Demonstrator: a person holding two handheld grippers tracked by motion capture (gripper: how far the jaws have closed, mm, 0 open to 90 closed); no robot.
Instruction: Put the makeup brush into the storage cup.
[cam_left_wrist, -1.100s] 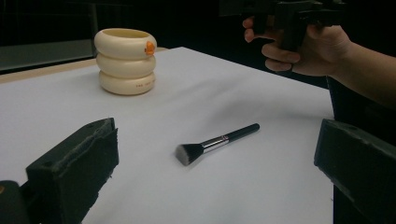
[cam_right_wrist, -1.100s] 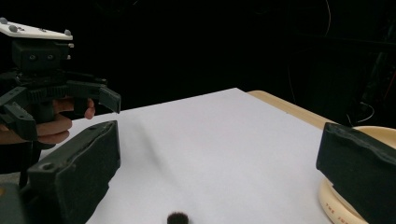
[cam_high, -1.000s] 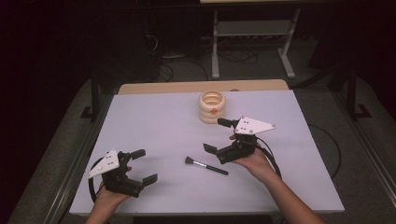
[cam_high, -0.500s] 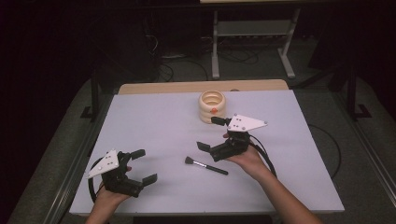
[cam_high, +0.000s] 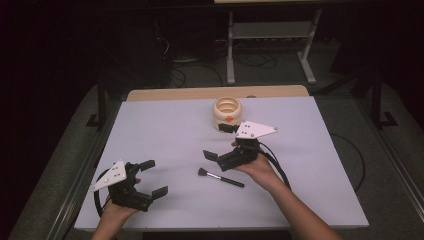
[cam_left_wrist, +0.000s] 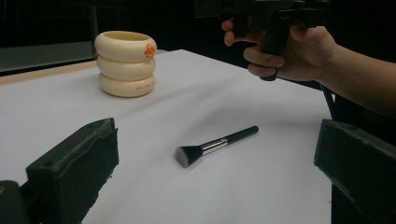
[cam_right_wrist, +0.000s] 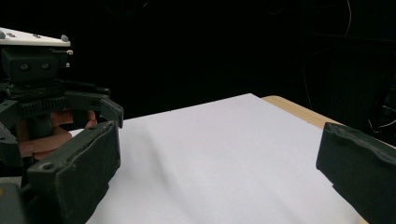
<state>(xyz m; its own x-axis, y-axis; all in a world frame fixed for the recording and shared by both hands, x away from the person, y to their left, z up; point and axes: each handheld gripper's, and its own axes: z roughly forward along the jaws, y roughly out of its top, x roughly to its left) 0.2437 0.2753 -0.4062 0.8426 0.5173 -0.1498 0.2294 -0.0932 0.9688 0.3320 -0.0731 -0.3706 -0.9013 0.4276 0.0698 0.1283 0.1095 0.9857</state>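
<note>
Poised wide open just beyond the black-handled, silver-ferruled makeup brush (cam_high: 220, 177) lying flat before the cream ringed holder (cam_high: 227, 113): right gripper (cam_high: 218, 141), best lowered squarely astride the handle; left gripper (cam_high: 153, 176) equally spread, idle.

This looks like a lab or recording studio; a white-topped table (cam_high: 165, 130) stands lit in the frame's middle with darkness all around it. Loose cables (cam_high: 187, 70) lie on the grey floor at upper centre; beside them stands a metal stand (cam_high: 270, 37).
</note>
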